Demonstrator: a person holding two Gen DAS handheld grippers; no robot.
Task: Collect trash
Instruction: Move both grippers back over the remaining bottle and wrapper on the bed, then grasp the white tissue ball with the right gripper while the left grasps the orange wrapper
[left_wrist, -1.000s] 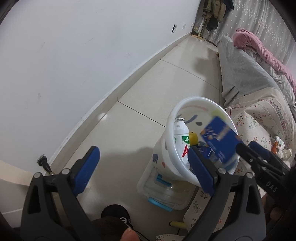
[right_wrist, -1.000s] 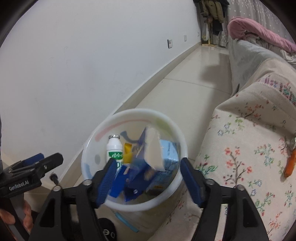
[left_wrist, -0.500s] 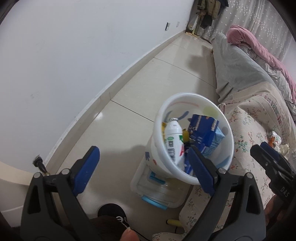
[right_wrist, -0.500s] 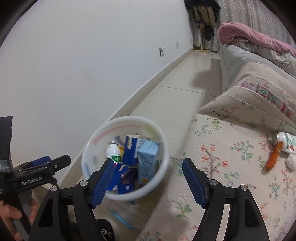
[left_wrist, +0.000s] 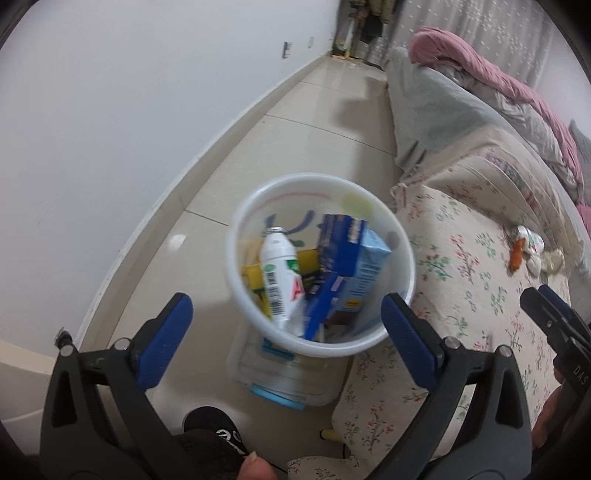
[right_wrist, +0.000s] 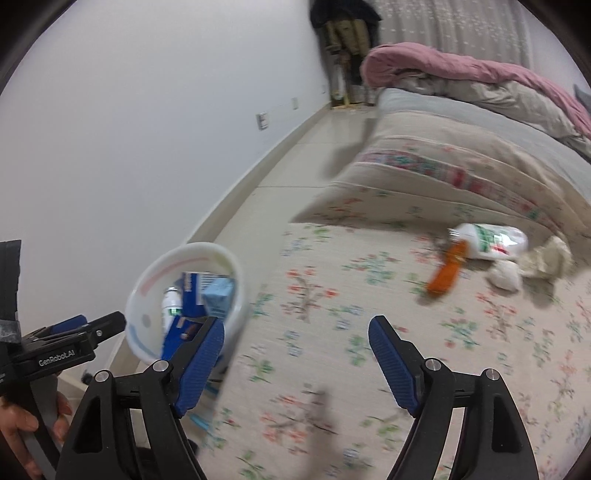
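We are swinging the right hand-held gripper (right_wrist: 295, 363) away from the white bin (left_wrist: 320, 343) and out over the floral bedspread (right_wrist: 369, 332), its jaws having just been opening and now standing spread with nothing between them. The left hand-held gripper (left_wrist: 286, 334) is hovering over the bin, its jaws likewise just widened, spread and empty. The bin is standing on the floor just beside the bed, and in it we are counting one white drink bottle (left_wrist: 279, 275), at least two blue cartons (left_wrist: 364, 266) and something yellow underneath. Still waiting on the bedspread, bunched together near the pillow, are one white bottle (right_wrist: 487, 240) lying on its side, one orange wrapper (right_wrist: 445, 273) and two crumpled tissues (right_wrist: 546, 256). To do this reach well, in our judgement, we are keeping the jaws wide, coming down on the nearest piece, the orange wrapper, and pinching it alone without catching the fabric.
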